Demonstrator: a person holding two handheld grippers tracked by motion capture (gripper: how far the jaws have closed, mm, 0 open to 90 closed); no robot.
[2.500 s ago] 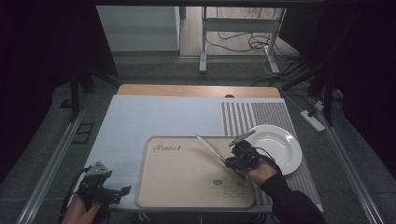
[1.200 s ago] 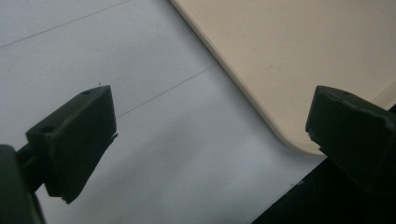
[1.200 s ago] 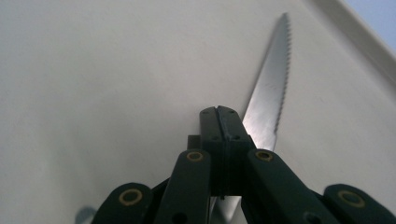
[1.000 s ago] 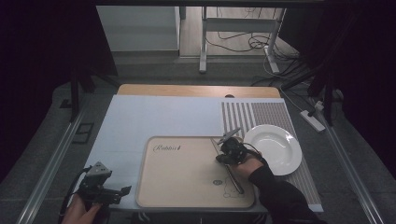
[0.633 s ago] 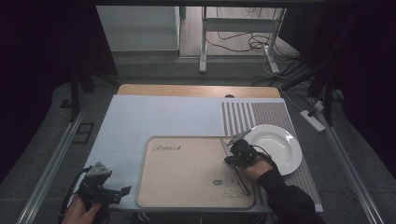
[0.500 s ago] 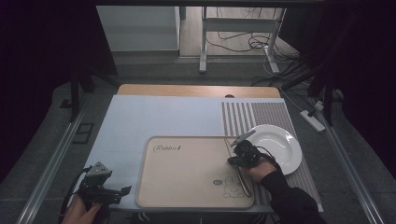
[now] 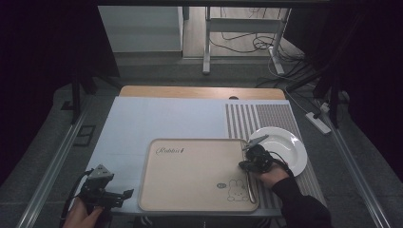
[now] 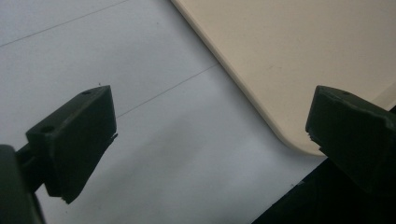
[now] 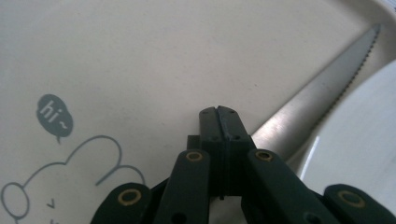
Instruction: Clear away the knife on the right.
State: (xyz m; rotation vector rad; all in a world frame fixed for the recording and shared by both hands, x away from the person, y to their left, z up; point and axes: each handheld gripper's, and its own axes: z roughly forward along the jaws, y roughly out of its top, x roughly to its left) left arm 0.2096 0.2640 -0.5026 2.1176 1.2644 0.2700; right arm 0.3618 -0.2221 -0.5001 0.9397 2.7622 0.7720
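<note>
- The table (image 7: 199, 92) has a pale wooden top, bare in a strip at its 12 o'clock edge; a smooth light-blue mat (image 7: 166, 118) covers most of the rest, and a grey striped placemat (image 7: 252, 118) lies along its 3 o'clock side.
- The room around is dark: grey floor, metal rails at both sides, cables and a power strip toward 1 to 2 o'clock.
- A beige tray (image 7: 195, 171), rectangular with rounded corners and a low rim, lies at the mat's 6 o'clock end; it bears a script word and a line-drawn rabbit with a "hi" bubble.
- A white round plate (image 7: 285, 142), glossy, sits at the tray's 3 o'clock, on the placemat.
- The knife (image 9: 322, 88), polished steel with a serrated edge, lies flat along the tray's 3 o'clock rim, its blade passing under the jaws in the right gripper view, just beside the plate.
- The right gripper (image 7: 247, 164), matte black, has its jaws pressed together with nothing seen between them, over the knife.
- The left gripper (image 7: 124, 194) rests at the table's 7 o'clock, its jaws wide apart over the mat, beside the tray's corner.
</note>
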